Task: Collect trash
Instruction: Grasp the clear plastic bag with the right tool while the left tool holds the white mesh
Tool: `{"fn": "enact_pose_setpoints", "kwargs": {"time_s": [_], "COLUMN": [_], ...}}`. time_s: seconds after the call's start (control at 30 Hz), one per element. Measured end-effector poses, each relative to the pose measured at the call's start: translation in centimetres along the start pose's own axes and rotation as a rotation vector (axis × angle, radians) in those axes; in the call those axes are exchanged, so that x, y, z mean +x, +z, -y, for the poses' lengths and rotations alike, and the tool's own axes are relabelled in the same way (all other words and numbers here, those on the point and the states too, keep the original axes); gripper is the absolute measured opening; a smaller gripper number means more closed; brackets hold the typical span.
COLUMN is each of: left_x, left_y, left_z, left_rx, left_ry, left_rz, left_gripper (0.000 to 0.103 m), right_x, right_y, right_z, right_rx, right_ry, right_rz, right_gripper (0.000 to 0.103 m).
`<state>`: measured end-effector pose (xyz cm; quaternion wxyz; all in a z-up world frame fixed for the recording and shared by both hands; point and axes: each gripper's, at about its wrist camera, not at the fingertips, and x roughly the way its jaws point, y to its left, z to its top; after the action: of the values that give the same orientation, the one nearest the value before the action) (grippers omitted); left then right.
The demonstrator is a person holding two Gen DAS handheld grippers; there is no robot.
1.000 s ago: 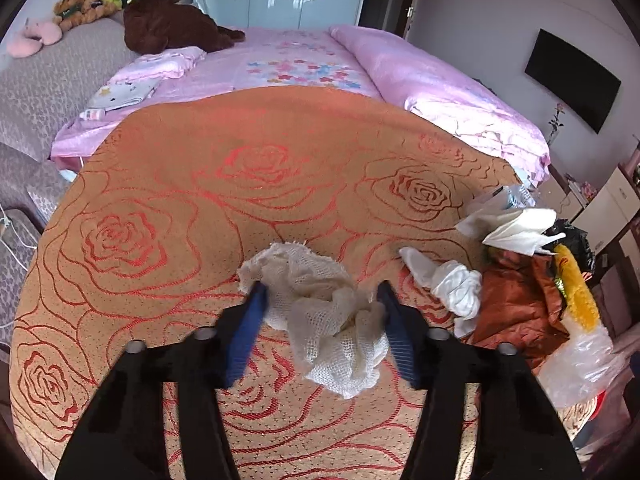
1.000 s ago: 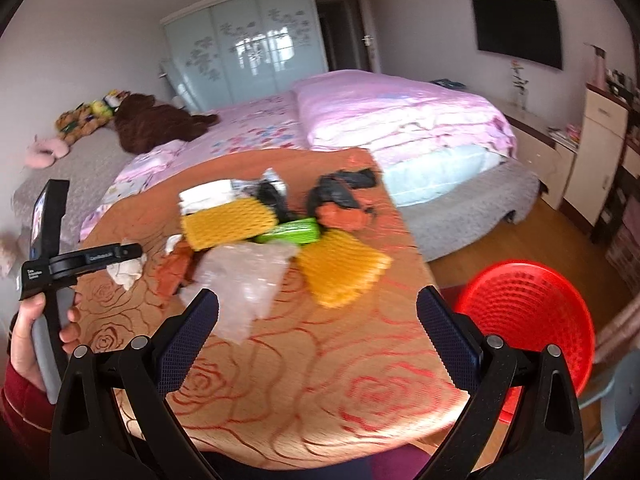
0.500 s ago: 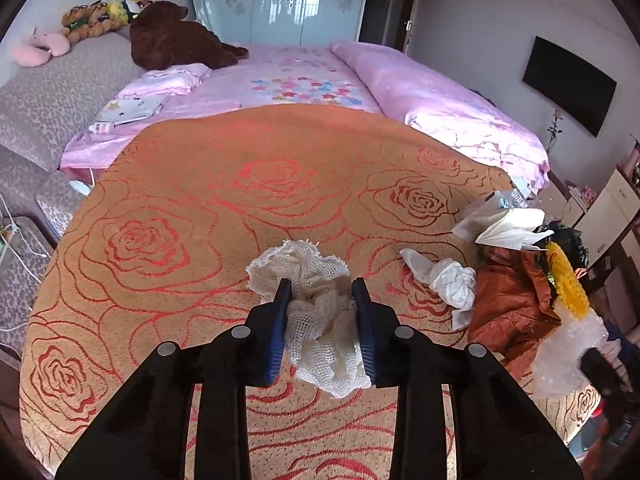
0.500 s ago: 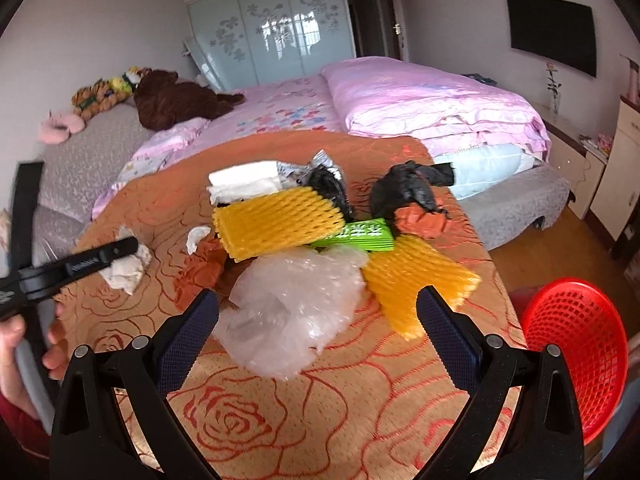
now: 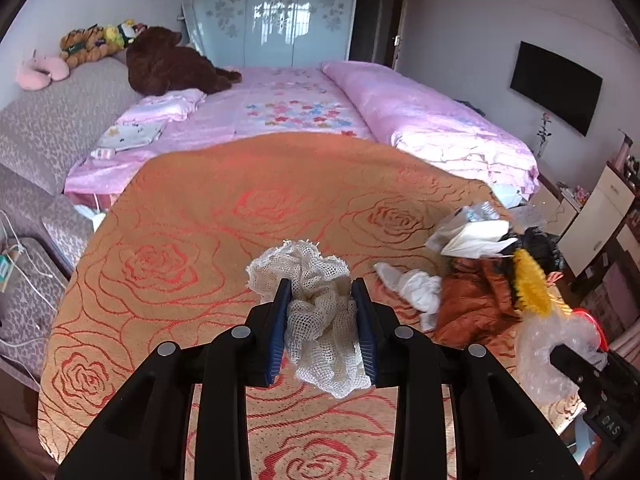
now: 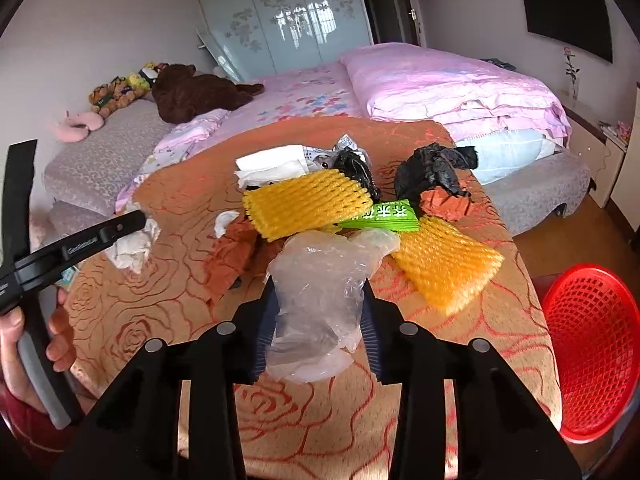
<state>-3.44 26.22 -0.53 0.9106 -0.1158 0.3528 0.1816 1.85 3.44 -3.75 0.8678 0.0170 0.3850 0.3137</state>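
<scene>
Left gripper (image 5: 322, 306): closed on the white mesh cloth (image 5: 316, 312), which is held just above the worktop (image 5: 180, 220).
Right gripper (image 6: 318, 322): closed narrowly around the clear plastic bag (image 6: 324, 284), near the yellow foam nets (image 6: 308, 202).
Red basket (image 6: 592, 344): seen low at the right, beyond the worktop edge.
Remaining trash: piled at the far right of the rose-patterned cloth.

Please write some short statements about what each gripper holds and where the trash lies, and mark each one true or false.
1. The left gripper is shut on the white mesh cloth. True.
2. The right gripper is wide open over a bare table. False: its pads press the clear plastic bag.
3. The red basket stands on the table. False: it is beside the table, lower down.
4. A green wrapper lies between two yellow foam nets. True.
</scene>
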Motion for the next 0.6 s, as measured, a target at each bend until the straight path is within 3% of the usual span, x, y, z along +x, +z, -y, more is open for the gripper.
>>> {"fn": "enact_pose_setpoints", "kwargs": {"time_s": [0.2,0.6], "left_x": [-1.7,-2.9], "left_y": [0.4,0.5], "left_z": [2.1,9.2], "left_rx": [0.035,0.156], "left_ry": [-0.041,-0.14], "left_rz": [0.039,0.066], "left_gripper": [0.029,0.029], "right_x": [-2.8,-7.6], "right_y": [-0.6,0.4], "right_z": [1.1,5.4], "right_rx": [0.028,0.068], "right_ry": [-0.011,-0.115], "right_rz": [0.031,0.134], "right_gripper": [0.037,0.037]}}
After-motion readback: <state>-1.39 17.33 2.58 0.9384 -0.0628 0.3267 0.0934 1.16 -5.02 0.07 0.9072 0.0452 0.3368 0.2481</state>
